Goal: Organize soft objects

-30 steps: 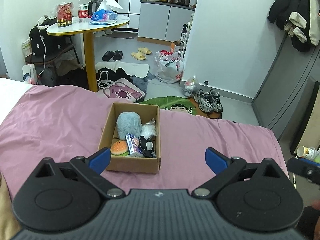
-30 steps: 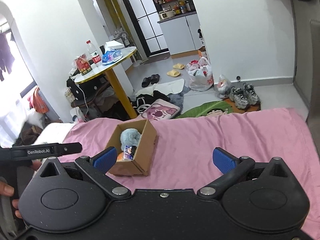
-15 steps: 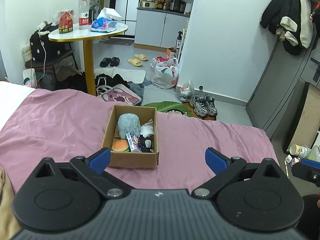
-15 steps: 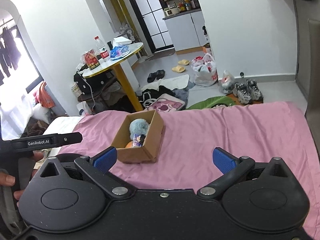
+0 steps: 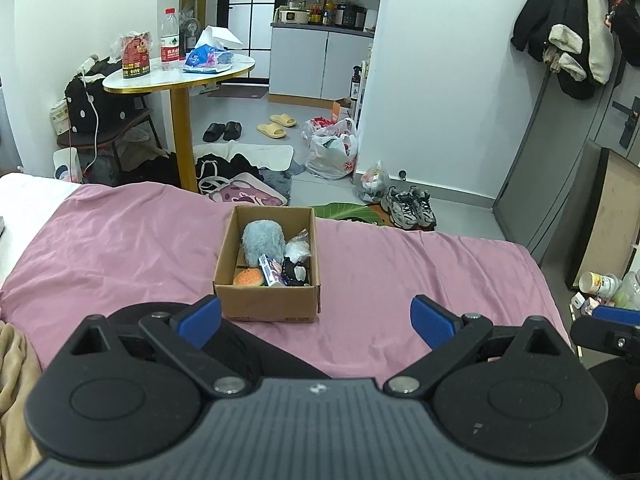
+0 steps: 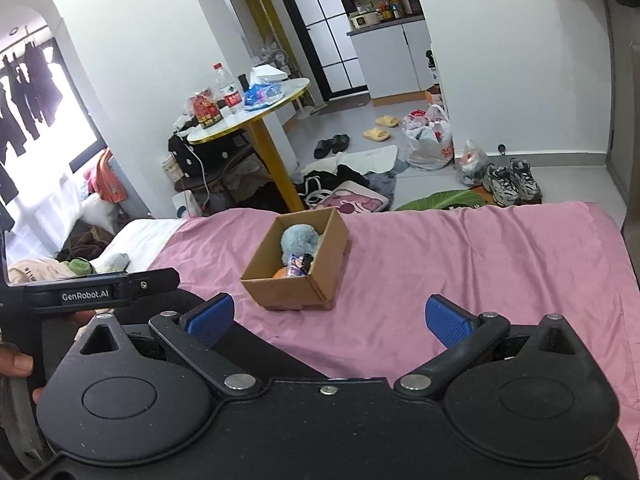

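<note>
An open cardboard box (image 5: pixel 267 304) (image 6: pixel 288 286) sits on the pink bedsheet (image 5: pixel 400 272) (image 6: pixel 460 260). Inside lie a fluffy grey-blue plush (image 5: pixel 262 240) (image 6: pixel 298 240), an orange burger-shaped toy (image 5: pixel 248 279), a small printed packet (image 5: pixel 271 270), a black and white toy (image 5: pixel 296 270) and a clear bagged item (image 5: pixel 298 249). My left gripper (image 5: pixel 316 320) is open and empty, held back from the box's near wall. My right gripper (image 6: pixel 328 316) is open and empty too, to the right of and behind the box.
Past the bed's foot stand a round yellow-legged table (image 5: pixel 180 76) with a bottle and packets, bags and clothes on the floor, slippers and sneakers (image 5: pixel 408 208). A beige blanket (image 5: pixel 12 364) lies at my near left. A hand (image 6: pixel 16 364) holds the left gripper's body.
Both grippers have drawn back and up from the box, so it looks smaller and farther off. Both stay open and the box's contents have not moved.
</note>
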Demonstrator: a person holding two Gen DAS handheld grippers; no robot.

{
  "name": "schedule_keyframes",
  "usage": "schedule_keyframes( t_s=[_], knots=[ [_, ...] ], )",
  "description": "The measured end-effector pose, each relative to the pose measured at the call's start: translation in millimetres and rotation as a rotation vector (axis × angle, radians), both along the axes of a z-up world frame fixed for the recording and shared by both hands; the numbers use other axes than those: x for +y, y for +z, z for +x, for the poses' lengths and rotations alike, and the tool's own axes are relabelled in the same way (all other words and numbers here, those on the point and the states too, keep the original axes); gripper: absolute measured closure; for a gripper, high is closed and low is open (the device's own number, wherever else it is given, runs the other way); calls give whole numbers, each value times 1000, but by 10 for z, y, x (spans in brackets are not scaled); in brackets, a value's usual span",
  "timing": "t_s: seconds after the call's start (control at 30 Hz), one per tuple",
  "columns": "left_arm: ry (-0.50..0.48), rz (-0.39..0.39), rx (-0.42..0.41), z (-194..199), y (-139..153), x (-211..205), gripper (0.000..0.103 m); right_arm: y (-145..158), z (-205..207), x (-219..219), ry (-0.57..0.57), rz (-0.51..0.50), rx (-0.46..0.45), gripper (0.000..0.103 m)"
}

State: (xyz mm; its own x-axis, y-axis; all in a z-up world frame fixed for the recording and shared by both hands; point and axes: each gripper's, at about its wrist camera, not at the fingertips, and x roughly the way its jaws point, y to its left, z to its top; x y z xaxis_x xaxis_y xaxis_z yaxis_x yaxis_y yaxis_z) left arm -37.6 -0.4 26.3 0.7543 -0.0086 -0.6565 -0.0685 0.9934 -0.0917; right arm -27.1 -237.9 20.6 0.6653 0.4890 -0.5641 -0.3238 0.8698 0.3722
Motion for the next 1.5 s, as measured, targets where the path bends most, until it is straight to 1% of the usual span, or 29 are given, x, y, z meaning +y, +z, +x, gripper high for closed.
schedule_keyframes(
  t_s=[0.1,0.27,0.6,1.03,1.5],
  knots=[
    [-7,9,-11,-65,21,-24,3,7,-45,11,22,15,1,0],
    [-9,15,-16,-125,27,-56,3,13,-74,57,49,10,8,0],
    [-26,19,-25,-239,41,-111,3,35,-119,136,50,-19,-1,0],
    [-14,10,-20,-284,30,-58,3,49,-136,114,52,7,1,0],
    [-8,5,-19,-294,16,-38,3,31,-138,118,53,0,6,0]
  ],
)
